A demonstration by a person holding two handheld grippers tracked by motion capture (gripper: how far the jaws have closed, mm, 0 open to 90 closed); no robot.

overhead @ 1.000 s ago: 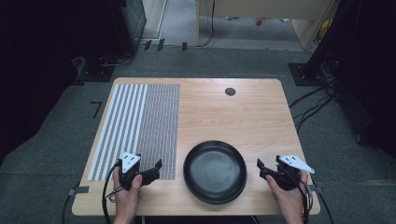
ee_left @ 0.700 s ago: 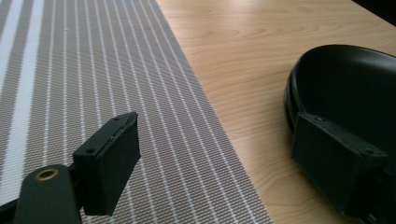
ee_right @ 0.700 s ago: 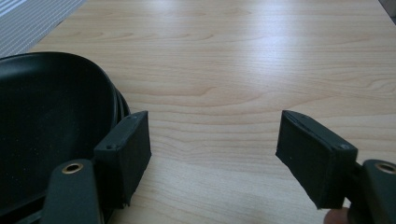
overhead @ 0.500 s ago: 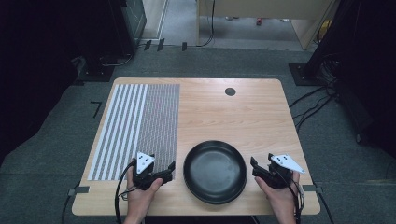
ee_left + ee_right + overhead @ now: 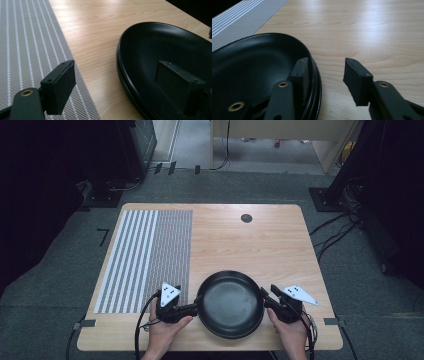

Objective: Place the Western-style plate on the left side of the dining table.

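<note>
A round black pan lies on the wooden table near its front edge. My left gripper is at the pan's left rim. In the left gripper view its jaws stand wide, one over the pan and one over the mat, with the rim between them untouched; they have just been closing a little. My right gripper is at the right rim. In the right gripper view one jaw sits inside the pan; the other stands off outside the rim. These jaws have just been closing.
A grey striped mat covers the table's left part, close to the left gripper. A small black disc sits in the tabletop at the far side. Cables lie on the floor to the right of the table.
Both hands have moved inward from the table's sides to the pan's rim. The right jaws have narrowed around the rim. The pan has not moved.
</note>
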